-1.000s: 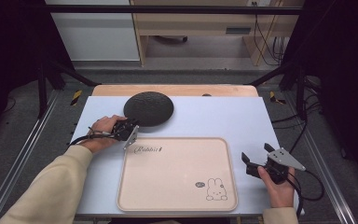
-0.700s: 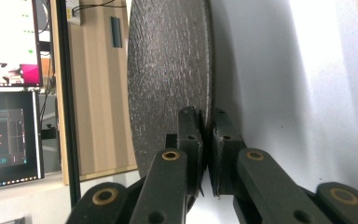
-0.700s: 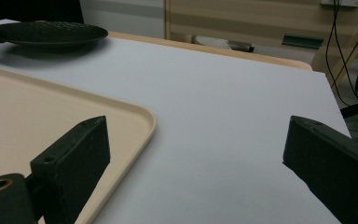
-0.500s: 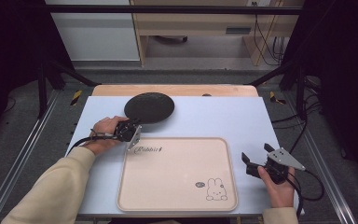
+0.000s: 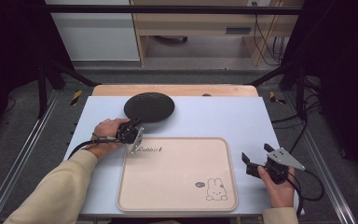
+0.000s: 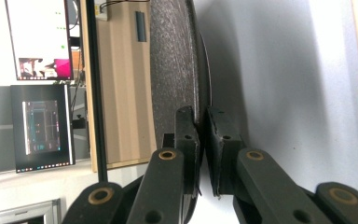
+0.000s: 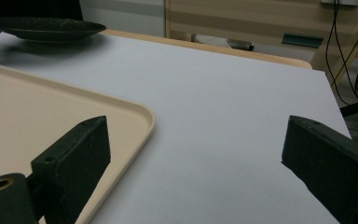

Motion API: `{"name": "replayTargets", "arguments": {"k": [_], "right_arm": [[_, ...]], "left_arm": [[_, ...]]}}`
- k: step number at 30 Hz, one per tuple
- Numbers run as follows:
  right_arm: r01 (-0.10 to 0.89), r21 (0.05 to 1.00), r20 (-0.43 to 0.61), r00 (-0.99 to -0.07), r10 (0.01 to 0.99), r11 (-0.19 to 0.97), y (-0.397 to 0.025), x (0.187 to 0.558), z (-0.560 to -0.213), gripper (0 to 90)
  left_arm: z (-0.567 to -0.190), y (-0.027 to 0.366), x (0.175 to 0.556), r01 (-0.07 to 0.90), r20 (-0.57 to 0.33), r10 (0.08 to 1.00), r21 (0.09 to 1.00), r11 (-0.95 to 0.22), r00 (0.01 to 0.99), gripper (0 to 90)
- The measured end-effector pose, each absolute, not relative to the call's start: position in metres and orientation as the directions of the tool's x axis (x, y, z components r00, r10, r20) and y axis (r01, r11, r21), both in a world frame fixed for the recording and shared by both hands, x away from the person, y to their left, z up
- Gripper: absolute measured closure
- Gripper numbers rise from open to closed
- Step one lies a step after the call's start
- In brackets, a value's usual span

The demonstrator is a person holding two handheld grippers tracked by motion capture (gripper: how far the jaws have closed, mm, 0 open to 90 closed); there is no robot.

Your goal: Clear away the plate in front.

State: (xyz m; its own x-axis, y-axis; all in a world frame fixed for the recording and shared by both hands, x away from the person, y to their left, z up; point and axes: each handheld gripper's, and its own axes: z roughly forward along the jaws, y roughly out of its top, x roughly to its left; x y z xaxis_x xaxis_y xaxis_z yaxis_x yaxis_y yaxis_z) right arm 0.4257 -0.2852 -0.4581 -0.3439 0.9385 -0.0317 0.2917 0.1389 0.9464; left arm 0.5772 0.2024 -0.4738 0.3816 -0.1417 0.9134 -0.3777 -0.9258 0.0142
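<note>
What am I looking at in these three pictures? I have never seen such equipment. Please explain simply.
A person sits at a white table and works with two tools, one in each hand. Each is a hand-held gripper with two black jaws. One picture is taken from above; the other two come from small cameras riding on the tools. On the table lie a beige tray with a rabbit drawing and a black plate. The left hand-held gripper is shut on the plate's rim. The right hand-held gripper is open, holding nothing, beside the tray.
</note>
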Motion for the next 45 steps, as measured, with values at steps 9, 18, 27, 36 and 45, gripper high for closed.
{"name": "replayTargets", "arguments": {"k": [9, 18, 27, 36, 45], "right_arm": [[0.293, 0.946, -0.035, -0.340, 0.940, 0.141, -0.285, 0.426, -0.458, 7.7], [0.288, 0.947, -0.040, -0.339, 0.940, 0.144, -0.286, 0.426, -0.458, 7.8], [0.295, 0.945, -0.034, -0.338, 0.941, 0.140, -0.285, 0.426, -0.458, 7.9], [0.298, 0.945, -0.032, -0.335, 0.942, 0.138, -0.284, 0.425, -0.458, 7.9], [0.299, 0.943, -0.041, -0.332, 0.942, 0.147, -0.284, 0.426, -0.459, 8.1]], "left_arm": [[-0.461, 0.198, 0.562, -0.418, 0.932, -0.159, -0.008, -0.908, 0.327, 83.0], [-0.453, 0.190, 0.544, -0.473, 0.948, -0.172, -0.025, -0.881, 0.270, 82.3], [-0.454, 0.188, 0.524, -0.510, 0.956, -0.168, -0.021, -0.860, 0.243, 82.0], [-0.454, 0.187, 0.513, -0.529, 0.962, -0.148, -0.004, -0.848, 0.231, 81.5], [-0.455, 0.184, 0.504, -0.552, 0.965, -0.153, -0.012, -0.834, 0.212, 81.3]]}}
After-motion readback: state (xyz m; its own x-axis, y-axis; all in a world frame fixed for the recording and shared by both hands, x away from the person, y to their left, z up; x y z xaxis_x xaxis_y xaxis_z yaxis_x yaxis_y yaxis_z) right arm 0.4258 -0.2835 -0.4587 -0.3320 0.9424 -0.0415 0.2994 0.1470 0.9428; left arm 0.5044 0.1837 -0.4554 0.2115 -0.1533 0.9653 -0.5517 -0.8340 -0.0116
